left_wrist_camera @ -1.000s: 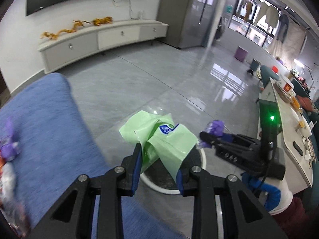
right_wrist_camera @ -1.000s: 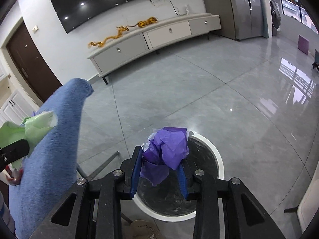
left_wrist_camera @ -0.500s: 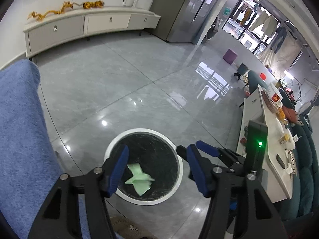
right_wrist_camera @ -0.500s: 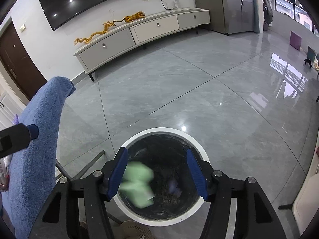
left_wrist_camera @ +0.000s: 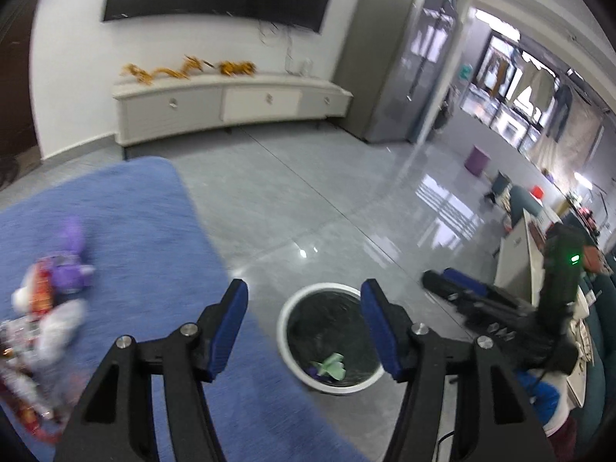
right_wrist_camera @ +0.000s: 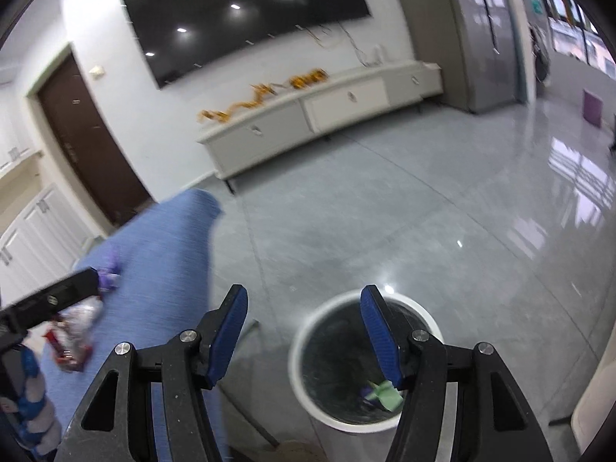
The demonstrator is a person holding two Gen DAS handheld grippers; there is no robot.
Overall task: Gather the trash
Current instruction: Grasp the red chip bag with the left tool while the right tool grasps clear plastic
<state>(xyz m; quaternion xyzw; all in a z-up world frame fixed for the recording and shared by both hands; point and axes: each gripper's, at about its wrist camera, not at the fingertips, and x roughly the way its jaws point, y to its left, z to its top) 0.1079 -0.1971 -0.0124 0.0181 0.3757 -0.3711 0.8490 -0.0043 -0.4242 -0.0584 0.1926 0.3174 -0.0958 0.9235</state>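
Observation:
A round white trash bin [left_wrist_camera: 285, 317] with a black liner stands on the grey floor; it also shows in the right wrist view [right_wrist_camera: 298, 350]. A green wrapper [left_wrist_camera: 333, 365] and a purple scrap lie at its bottom; the green wrapper also shows in the right wrist view [right_wrist_camera: 387, 390]. My left gripper [left_wrist_camera: 304, 327] is open and empty above the bin's left side. My right gripper [right_wrist_camera: 302, 337] is open and empty above the bin; it also appears in the left wrist view [left_wrist_camera: 442, 281]. More trash [left_wrist_camera: 50, 292], purple, red and white wrappers, lies on the blue-covered table [left_wrist_camera: 146, 238].
The blue table [right_wrist_camera: 165, 269] stands left of the bin, with wrappers [right_wrist_camera: 77, 331] on it. A white TV cabinet [left_wrist_camera: 231, 106] runs along the far wall under a black screen. A white table edge [left_wrist_camera: 516, 246] stands at the right. Metal table legs [right_wrist_camera: 250, 415] stand beside the bin.
Both grippers opened and dropped the green and purple wrappers into the bin. Both have since lifted and swung left, bringing the blue table and its wrappers into view.

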